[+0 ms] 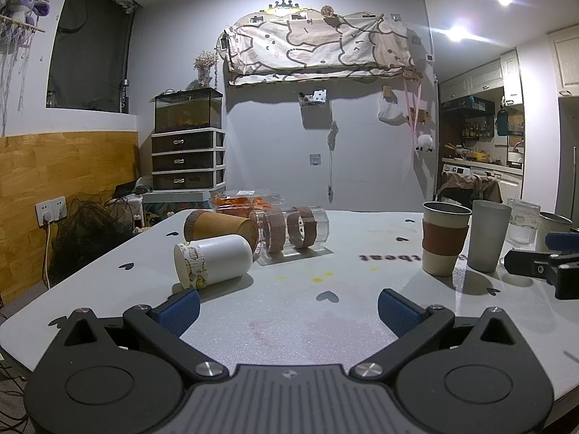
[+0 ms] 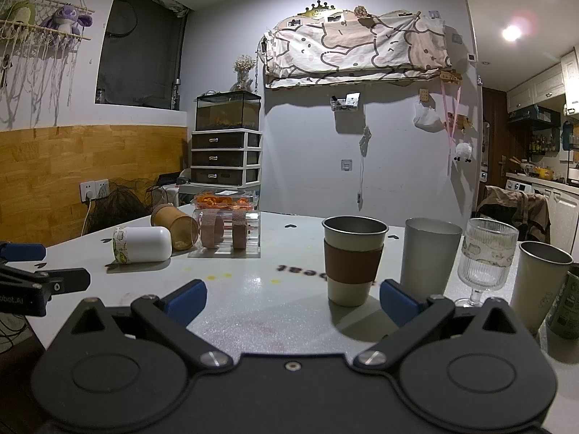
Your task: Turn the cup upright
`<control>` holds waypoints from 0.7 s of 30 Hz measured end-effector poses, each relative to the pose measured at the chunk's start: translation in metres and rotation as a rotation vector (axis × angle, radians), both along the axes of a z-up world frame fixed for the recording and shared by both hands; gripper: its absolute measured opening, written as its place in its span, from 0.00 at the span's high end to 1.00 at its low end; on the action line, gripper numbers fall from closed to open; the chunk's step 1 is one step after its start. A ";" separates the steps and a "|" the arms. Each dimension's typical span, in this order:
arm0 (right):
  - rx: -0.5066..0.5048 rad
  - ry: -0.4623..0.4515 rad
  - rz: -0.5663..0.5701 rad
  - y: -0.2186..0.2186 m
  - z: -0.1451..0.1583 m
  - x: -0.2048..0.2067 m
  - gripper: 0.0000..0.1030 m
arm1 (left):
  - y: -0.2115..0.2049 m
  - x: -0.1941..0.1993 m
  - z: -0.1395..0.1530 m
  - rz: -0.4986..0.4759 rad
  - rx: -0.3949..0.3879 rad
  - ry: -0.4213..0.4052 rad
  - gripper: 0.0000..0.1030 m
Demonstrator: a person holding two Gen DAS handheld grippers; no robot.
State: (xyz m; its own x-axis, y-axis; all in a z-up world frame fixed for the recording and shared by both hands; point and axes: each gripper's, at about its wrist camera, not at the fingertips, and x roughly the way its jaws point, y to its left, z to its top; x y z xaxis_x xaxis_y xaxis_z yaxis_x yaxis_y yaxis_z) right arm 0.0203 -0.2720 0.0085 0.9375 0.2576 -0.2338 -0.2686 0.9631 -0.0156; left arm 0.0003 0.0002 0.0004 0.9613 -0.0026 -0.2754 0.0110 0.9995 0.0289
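Left tool (image 1: 288,306) spread wide, white cup (image 1: 213,260) lying beside brown cup (image 1: 221,228)

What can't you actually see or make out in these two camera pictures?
- Table print: blurred and upside down in both views, unreadable.
- Green can: right wrist view, cut by the edge, label too small.
- Steel cup: left wrist view, partly behind the right claw.
- White cup lying on its side: whether anything is inside it cannot be seen.
- Left claw: wide apart, holding nothing.

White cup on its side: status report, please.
Left gripper open, empty; right gripper open, empty. White cup on its side, untouched. Wooden cup lies close behind it.
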 end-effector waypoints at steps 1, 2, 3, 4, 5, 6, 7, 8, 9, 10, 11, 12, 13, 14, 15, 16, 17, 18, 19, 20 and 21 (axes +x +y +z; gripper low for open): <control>-0.001 0.000 0.000 0.000 0.000 0.000 0.00 | 0.000 0.000 0.000 0.000 0.000 0.000 0.00; -0.001 0.000 0.000 0.000 0.000 0.000 0.00 | 0.000 0.000 0.000 0.000 0.000 0.000 0.00; -0.001 -0.001 -0.001 0.000 0.000 0.000 0.00 | 0.000 0.000 0.000 0.000 0.001 0.000 0.00; -0.001 -0.001 -0.001 0.000 0.000 0.000 0.00 | 0.000 0.000 0.000 0.000 0.000 0.000 0.00; 0.000 -0.001 0.000 0.000 0.000 0.000 0.00 | 0.000 0.000 0.000 0.000 0.000 0.000 0.00; 0.000 -0.001 0.000 0.000 0.000 -0.001 0.00 | 0.000 0.000 0.000 0.000 0.000 0.000 0.00; -0.001 -0.001 -0.001 0.000 0.000 -0.001 0.00 | 0.000 0.000 0.000 0.000 0.000 0.000 0.00; -0.001 -0.001 -0.001 -0.001 0.000 -0.001 0.00 | 0.000 0.000 0.000 0.000 0.000 0.000 0.00; -0.001 -0.001 -0.001 0.000 0.000 -0.001 0.00 | 0.000 0.000 0.000 0.000 0.000 0.001 0.00; 0.000 -0.001 0.000 -0.001 0.000 -0.001 0.00 | 0.000 0.000 0.000 0.000 0.000 0.001 0.00; 0.000 -0.001 0.000 0.000 0.000 -0.001 0.00 | 0.000 0.000 0.000 0.001 0.000 0.001 0.00; 0.000 -0.001 0.000 -0.001 0.001 -0.001 0.00 | 0.000 0.000 0.000 0.001 0.000 0.001 0.00; -0.001 -0.001 0.000 -0.001 0.001 -0.001 0.00 | 0.000 0.000 0.000 0.001 0.000 0.001 0.00; -0.001 0.000 0.000 0.000 0.001 -0.002 0.00 | 0.000 0.000 0.000 0.001 0.000 0.001 0.00; 0.000 -0.001 0.000 -0.001 0.001 -0.002 0.00 | 0.000 0.000 0.000 0.000 0.000 0.000 0.00; -0.001 -0.001 0.000 -0.001 0.001 -0.002 0.00 | 0.000 0.000 0.000 0.000 0.000 0.001 0.00; -0.002 -0.002 0.000 0.000 0.001 -0.002 0.00 | 0.000 0.000 0.000 0.000 0.001 0.000 0.00; -0.002 -0.002 0.001 0.000 0.001 -0.002 0.00 | 0.000 0.000 0.000 0.000 0.001 0.001 0.00; -0.002 -0.003 0.001 0.000 0.002 -0.003 0.00 | 0.000 0.000 0.000 0.000 0.000 0.001 0.00; -0.003 -0.003 0.000 0.000 0.002 -0.003 0.00 | 0.000 0.000 0.000 0.000 0.001 0.001 0.00; -0.001 -0.001 -0.001 0.000 0.002 -0.002 0.00 | 0.000 0.000 0.000 0.000 0.000 0.001 0.00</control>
